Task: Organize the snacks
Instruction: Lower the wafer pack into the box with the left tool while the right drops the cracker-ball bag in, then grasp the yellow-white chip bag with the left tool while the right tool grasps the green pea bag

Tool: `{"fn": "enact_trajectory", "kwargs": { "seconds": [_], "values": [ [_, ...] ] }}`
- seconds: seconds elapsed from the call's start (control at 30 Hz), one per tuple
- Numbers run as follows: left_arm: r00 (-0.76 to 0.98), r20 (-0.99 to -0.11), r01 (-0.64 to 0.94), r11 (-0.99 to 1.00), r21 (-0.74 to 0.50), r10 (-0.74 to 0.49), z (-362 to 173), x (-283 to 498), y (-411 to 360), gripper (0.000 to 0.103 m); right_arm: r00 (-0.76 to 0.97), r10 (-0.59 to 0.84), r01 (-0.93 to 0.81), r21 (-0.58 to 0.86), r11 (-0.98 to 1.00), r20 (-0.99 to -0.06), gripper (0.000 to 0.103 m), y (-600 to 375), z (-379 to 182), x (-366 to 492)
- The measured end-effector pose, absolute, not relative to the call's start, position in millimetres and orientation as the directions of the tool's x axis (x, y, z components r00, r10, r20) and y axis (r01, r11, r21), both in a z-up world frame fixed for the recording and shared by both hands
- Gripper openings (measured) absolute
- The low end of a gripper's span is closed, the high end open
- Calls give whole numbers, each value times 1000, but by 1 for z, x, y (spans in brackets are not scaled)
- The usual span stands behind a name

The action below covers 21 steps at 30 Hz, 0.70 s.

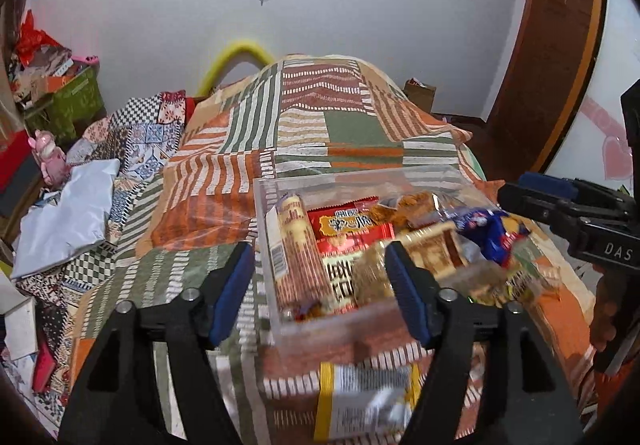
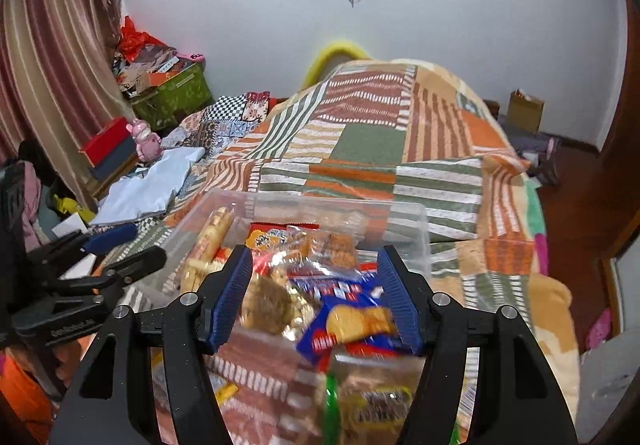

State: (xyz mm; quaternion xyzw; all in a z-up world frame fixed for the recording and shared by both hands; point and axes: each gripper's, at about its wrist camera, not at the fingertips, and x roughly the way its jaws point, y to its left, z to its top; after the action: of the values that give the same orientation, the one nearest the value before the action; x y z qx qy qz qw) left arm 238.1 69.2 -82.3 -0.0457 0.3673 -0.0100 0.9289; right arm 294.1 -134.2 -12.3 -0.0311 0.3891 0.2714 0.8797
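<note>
the clear box point(image 1: 266, 205) is heaped with snacks to its rim, leaving little room inside; the right gripper point(image 1: 520, 201) hangs by its right side. left of the box the patterned blanket point(image 1: 208, 173) lies bare; a loose packet point(image 1: 360, 401) lies just before the near wall.

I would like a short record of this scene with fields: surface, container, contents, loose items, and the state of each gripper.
surface: patchwork blanket on a bed
container: clear plastic box, resting on the blanket
contents: tall biscuit pack, red packet, blue packet, other wrapped snacks
loose items: yellow-edged packet in front of the box
left gripper: open, holds nothing
right gripper: open, above the box, holds nothing
</note>
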Motion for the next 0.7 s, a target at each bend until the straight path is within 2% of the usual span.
{"fn": "enact_trajectory", "kwargs": {
  "seconds": [0.13,0.27,0.5,0.7],
  "values": [
    [735,-677,2,998,-62,-43,-79,215,64,85,582,436,-499,122,858,-686,68,-146,-9,273],
    [722,-690,22,999,-46,-48,-83,198,59,90,608,410,-493,81,866,-680,70,-157,-12,253],
    [663,-744,37,996,-80,-84,-108,181,54,92,630,365,-477,29,879,-685,77,-177,-26,219],
    [602,-793,41,996,-85,-93,-141,177,49,92,590,346,-472,37,881,-730,79,-193,-49,198]
  ]
}}
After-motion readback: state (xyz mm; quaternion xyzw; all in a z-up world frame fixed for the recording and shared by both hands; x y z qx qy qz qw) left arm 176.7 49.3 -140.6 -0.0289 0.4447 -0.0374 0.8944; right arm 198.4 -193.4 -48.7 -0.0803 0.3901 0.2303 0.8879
